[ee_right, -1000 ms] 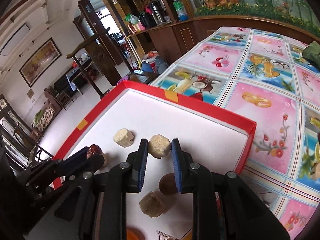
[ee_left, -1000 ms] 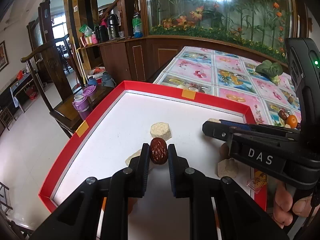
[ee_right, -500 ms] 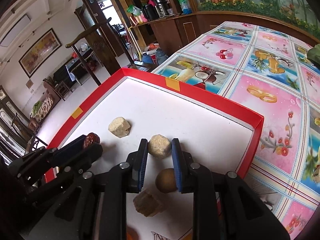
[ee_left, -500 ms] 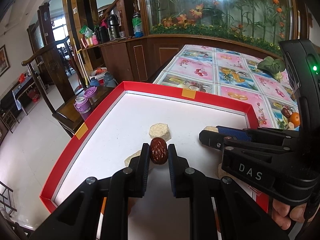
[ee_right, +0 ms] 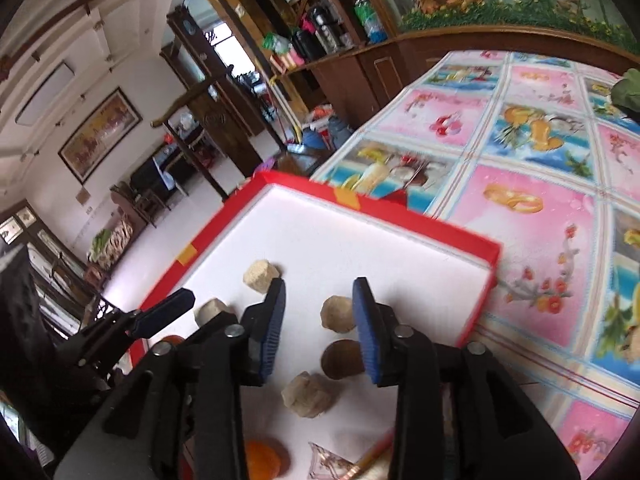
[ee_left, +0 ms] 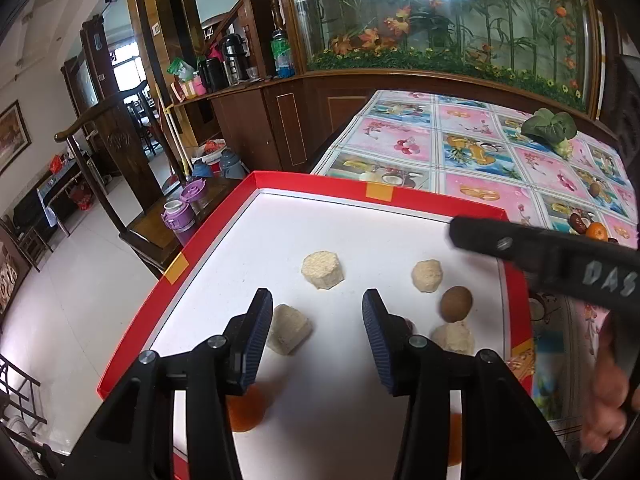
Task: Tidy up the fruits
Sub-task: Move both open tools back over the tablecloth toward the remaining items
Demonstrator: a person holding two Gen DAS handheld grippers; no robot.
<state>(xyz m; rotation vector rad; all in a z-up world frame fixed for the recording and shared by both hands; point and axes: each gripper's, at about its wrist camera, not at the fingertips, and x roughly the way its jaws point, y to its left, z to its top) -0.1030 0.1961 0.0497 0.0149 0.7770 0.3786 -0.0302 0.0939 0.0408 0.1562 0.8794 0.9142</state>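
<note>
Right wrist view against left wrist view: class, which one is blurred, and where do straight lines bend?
Right wrist view: smeared by motion, the red tray rim and tablecloth soft. Left wrist view: sharp on the tray rim and beige lumps, only the right gripper smeared. Both views: fisheye bends the tray edges and darkens the corners.

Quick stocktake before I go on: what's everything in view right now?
Tray: one, red rim, white floor, on tablecloth.
Beige chunks: four, in tray.
Round fruit: one, brown, in tray.
Orange fruits: two, in tray, partly hidden at near edge.
Tablecloth: one, pink-blue fruit print.
Leafy vegetable: one, green, far on tablecloth.
Small fruits: few, orange and dark, tablecloth's right edge.
Left gripper: black, fingers just opened, gripping nothing.
Right gripper: black, fingers just opened, chunk loose between them.
</note>
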